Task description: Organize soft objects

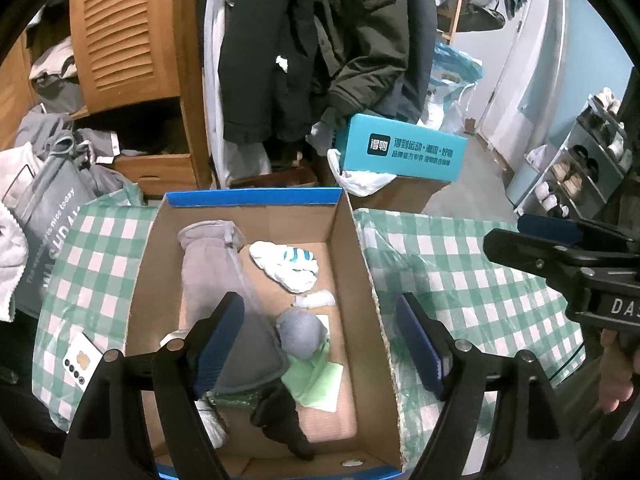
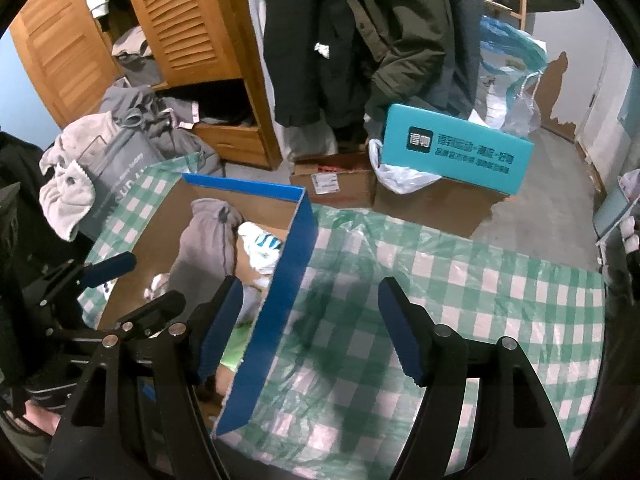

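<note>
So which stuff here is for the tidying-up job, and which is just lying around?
For the job:
- cardboard box
- grey garment inside it
- white and blue cloth inside it
- grey ball-shaped bundle inside it
- left claw, open
- right claw, open

Just lying about:
- teal box
- hanging coats
- shoe rack
- checked cloth

Cluttered home bedroom: louvered wooden wardrobe (image 2: 192,32), hanging coats (image 1: 320,48), shoe rack (image 1: 580,160), clothes piles (image 2: 132,120).
</note>
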{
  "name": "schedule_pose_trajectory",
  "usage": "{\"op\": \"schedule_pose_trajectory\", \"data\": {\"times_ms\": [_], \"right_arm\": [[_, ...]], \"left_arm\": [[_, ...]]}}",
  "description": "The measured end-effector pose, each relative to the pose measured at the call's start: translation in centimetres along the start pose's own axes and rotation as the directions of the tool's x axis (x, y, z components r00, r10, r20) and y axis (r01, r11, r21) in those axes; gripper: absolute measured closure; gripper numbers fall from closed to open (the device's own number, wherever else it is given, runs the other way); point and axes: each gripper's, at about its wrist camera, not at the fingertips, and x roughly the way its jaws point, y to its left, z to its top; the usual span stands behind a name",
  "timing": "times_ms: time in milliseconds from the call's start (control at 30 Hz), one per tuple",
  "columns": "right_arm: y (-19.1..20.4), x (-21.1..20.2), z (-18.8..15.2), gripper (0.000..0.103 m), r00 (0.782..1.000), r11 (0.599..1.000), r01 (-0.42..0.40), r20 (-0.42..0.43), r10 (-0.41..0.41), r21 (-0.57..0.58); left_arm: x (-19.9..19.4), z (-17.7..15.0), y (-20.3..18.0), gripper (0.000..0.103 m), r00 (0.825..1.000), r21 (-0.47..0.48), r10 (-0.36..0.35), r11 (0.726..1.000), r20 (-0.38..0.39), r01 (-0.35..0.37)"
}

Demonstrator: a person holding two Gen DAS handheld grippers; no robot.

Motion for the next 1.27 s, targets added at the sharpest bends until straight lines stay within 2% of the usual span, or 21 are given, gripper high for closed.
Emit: {"op": "schedule_pose_trajectory", "data": {"times_ms": [533, 1267], "right_arm": [[-2.4, -0.5, -1.0, 0.032, 1.000, 0.999, 0.011, -0.005, -0.011, 0.035], [-3.4, -0.7, -1.4, 0.032, 1.000, 0.999, 0.013, -0.005, -0.013, 0.044]], "left_arm": [[0.5, 0.6, -1.6, 0.023, 1.000, 0.000, -0.001, 1.000, 0.007, 0.001], [0.7, 0.4, -3.0, 0.024, 1.000, 0.024, -0.007, 1.000, 0.000, 0.007]]}}
